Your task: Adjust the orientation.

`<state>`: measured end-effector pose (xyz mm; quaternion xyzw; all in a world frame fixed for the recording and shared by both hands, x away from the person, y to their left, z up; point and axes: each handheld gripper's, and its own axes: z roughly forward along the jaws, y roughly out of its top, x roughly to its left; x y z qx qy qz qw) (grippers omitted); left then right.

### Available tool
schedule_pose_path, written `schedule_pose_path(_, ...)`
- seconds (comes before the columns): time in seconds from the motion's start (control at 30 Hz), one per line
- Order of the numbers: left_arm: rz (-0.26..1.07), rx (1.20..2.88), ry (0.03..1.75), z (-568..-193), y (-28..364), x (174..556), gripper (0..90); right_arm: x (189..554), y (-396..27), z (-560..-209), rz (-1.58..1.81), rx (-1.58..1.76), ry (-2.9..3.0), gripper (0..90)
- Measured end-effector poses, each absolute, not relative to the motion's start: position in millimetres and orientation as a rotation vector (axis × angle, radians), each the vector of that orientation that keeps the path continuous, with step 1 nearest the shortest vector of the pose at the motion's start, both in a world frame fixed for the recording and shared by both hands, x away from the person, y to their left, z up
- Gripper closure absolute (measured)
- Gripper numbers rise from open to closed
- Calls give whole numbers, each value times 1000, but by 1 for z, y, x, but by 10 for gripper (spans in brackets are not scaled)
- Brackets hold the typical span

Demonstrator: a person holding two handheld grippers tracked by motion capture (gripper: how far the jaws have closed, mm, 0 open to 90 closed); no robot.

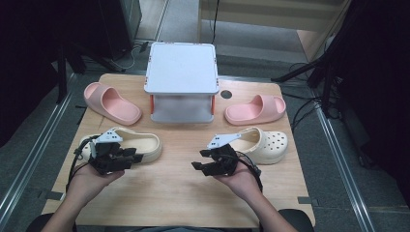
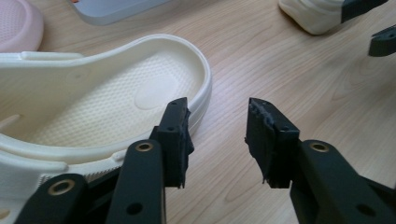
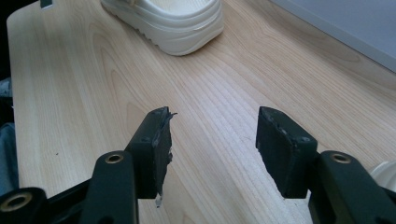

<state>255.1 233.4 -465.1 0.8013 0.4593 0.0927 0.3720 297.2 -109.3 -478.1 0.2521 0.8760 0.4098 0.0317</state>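
Observation:
Two cream clogs lie at the front of the wooden table (image 1: 179, 193): the left clog (image 1: 138, 142) and the right clog (image 1: 266, 142). My left gripper (image 1: 137, 154) hovers by the left clog's heel, jaws open and pointing right. In the left gripper view, the left gripper (image 2: 217, 116) has bare wood between its pads, and the left clog (image 2: 116, 93) lies just beside one of its jaws. My right gripper (image 1: 198, 159) sits left of the right clog, open and pointing left. The right gripper view shows the right gripper (image 3: 212, 121) with nothing between its fingers and the left clog (image 3: 173, 18) ahead of it.
A white two-level stand (image 1: 182, 82) stands at the back middle of the table. One pink slide (image 1: 111, 102) lies to its left and another pink slide (image 1: 255, 109) to its right. Bare wood stretches between the two grippers.

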Motion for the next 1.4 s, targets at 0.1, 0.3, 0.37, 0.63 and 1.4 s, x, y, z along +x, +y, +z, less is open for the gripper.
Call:
schedule_pose_path(0.1,241,2056,1176,-466,234,255,576,297,-109,-478,1259,766,2699,465)
schedule_pose_path(0.3,240,2041,1184,-464,236,254,575,295,-107,-477,1286,750,2703,473)
schedule_pose_path(0.37,239,2043,1184,-464,237,254,575,294,-106,-477,1298,730,2696,473)
schedule_pose_path(0.63,255,2012,1216,-461,243,249,565,303,-96,-471,1317,731,2708,502)
schedule_pose_path(1.4,313,1989,1319,-462,263,227,559,351,-18,-470,1339,569,2771,540)
